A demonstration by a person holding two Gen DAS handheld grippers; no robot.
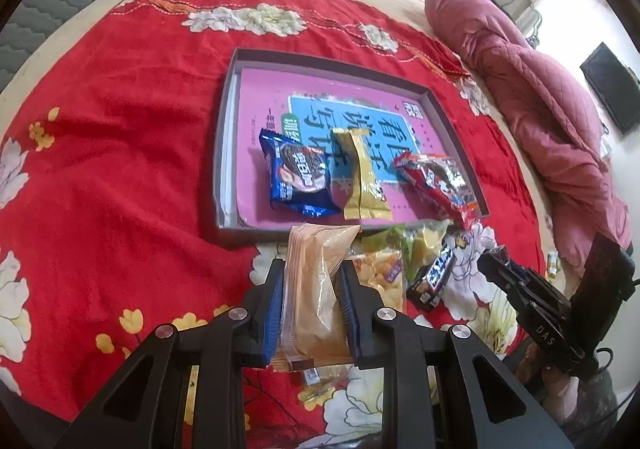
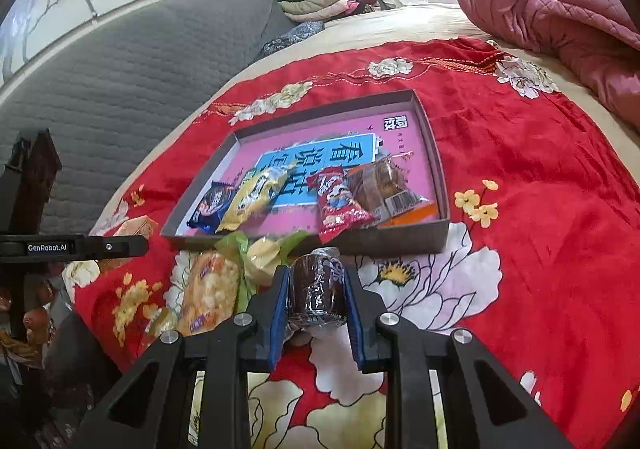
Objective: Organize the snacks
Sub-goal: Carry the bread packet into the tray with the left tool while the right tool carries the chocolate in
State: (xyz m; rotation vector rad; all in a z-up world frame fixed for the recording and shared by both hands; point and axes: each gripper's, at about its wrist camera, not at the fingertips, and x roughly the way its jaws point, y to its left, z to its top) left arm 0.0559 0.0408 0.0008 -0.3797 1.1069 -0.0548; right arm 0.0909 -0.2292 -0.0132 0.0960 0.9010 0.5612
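Right now your left gripper [image 1: 310, 289] has its jaws clenched on a tan snack packet [image 1: 316, 289]. The packet stands on edge between the blue pads, its long axis running along the fingers, the far end pointing ahead toward the near wall of the shallow box [image 1: 226, 153] and the crimped near end poking out behind the pads. It hangs above the red flowered blanket [image 1: 120, 169], just short of the box.

Your right gripper [image 2: 318, 297] has its jaws grasping a dark brown wrapped snack [image 2: 318, 289]. That one also lies lengthwise along the fingers, one end aimed at the box [image 2: 400, 241] just ahead, the other end bulging toward the camera.

Ahead of the left jaws, inside the box, three packets lie on a pink book cover [image 1: 276, 89]: a blue cookie pack [image 1: 296, 177], a gold wrapper [image 1: 362, 177] with its length running away from you, and a red packet [image 1: 436, 181] angled to the right. Beyond the right jaws you also see a brownish packet with a barcode [image 2: 384, 185] in the box's right corner.

Just right of the left jaws, on the blanket, sit a yellow crisp bag [image 1: 380, 277], a green-and-yellow bag [image 1: 416, 245] and a dark chocolate bar [image 1: 434, 277], its length tilted up to the right.
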